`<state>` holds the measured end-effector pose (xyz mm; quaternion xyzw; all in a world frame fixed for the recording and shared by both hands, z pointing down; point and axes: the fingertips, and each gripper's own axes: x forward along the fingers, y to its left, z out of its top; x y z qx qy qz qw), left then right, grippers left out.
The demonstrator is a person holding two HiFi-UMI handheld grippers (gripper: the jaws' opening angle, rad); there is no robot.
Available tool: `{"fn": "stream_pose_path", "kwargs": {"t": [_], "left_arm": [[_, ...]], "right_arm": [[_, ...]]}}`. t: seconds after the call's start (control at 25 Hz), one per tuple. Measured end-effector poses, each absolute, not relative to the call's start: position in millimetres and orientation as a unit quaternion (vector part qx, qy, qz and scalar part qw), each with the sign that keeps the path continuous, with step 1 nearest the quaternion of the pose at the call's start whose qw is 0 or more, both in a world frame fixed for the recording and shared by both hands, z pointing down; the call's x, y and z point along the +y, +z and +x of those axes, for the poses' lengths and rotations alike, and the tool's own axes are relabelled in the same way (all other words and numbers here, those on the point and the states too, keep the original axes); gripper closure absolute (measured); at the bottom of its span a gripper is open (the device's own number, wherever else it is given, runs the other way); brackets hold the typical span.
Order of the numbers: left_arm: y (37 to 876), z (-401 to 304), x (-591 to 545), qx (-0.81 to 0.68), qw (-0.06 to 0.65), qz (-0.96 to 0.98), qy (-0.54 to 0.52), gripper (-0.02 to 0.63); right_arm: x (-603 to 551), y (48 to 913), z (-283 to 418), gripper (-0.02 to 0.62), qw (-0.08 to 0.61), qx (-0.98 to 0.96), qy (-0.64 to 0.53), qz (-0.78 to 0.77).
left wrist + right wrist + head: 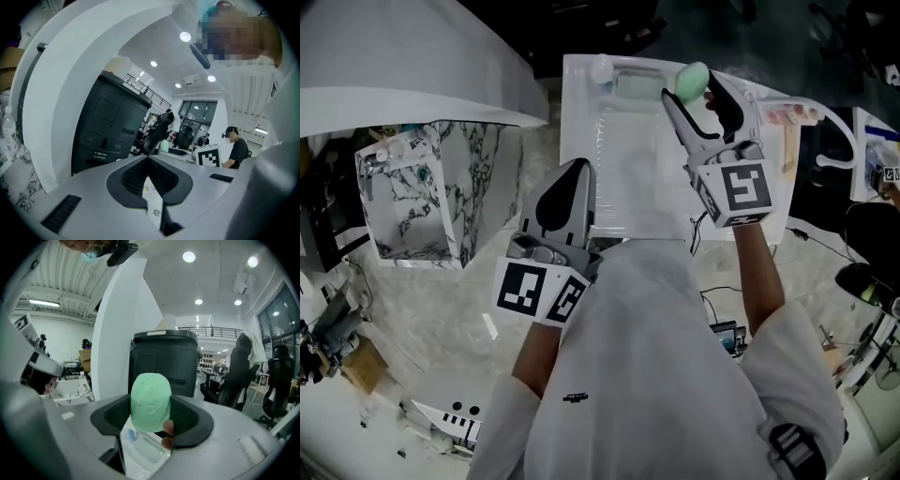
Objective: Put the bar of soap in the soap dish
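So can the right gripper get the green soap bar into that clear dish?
Probably yes. The right gripper holds the green oval soap bar in its jaws just beside the clear rectangular soap dish at the back of the white basin, and nothing lies between them.

No word, number or brand can be read anywhere; the only clear signs are black-and-white square markers, which bear patterns, not letters; two show on the cube (544, 291) of the left gripper (577, 167), and one on the cube (741, 190) of the right gripper (692, 90); another marker (208, 157) on a white block faces the left gripper view; a partial marker (21, 323) sits at the left edge of the right gripper view; the green bar of soap (150, 401) carries a pressed-in stamp, too faint to read; a small dark logo (574, 397) on the person's white garment is too small to read.
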<state>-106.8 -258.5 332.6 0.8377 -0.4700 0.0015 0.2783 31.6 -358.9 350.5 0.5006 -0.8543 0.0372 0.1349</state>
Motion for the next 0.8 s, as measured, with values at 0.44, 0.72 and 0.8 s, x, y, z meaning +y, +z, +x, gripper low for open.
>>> {"fn": "stream_pose_path", "kwargs": {"t": [0.44, 0.72, 0.8], "left_arm": [[353.0, -103.6, -274.2, -0.475, 0.290, 0.830, 0.014, 0.597], [363.3, -101.9, -276.9, -0.481, 0.296, 0.825, 0.019, 0.597], [365.0, -103.5, -277.9, -0.485, 0.297, 0.822, 0.020, 0.597]], "right_arm": [[-379.3, 416.0, 30.7, 0.319, 0.169, -0.855, 0.066, 0.485], [-389.1, 458.1, 31.8, 0.319, 0.198, -0.851, 0.082, 0.479], [-392.2, 470.5, 30.5, 0.319, 0.204, -0.851, 0.086, 0.477]]}}
